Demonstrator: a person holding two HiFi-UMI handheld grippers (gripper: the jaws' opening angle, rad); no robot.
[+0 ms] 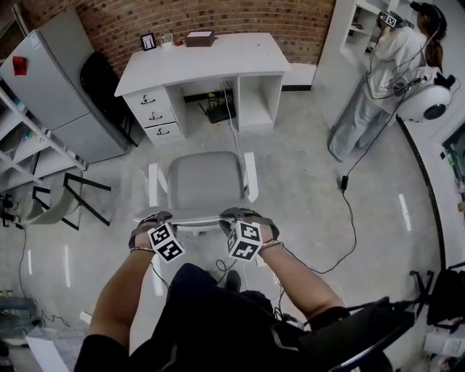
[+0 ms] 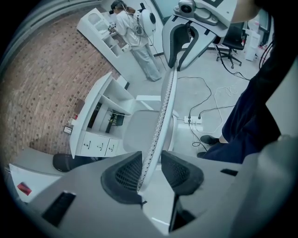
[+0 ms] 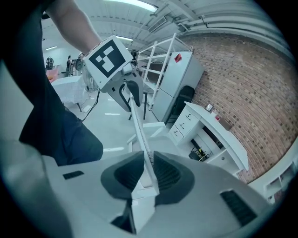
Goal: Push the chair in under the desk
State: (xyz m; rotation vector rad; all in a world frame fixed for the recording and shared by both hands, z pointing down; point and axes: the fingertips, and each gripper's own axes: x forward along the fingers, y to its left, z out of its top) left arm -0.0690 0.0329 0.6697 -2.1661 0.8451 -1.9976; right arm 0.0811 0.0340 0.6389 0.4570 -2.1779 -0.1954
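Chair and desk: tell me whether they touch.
Apart. The head view shows a strip of floor between the chair and the desk.

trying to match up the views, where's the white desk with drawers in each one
Head view: white desk with drawers at top centre.
Left gripper view: desk left of centre, tilted.
Right gripper view: desk right of centre.
Shared landmark: the red brick wall behind it.
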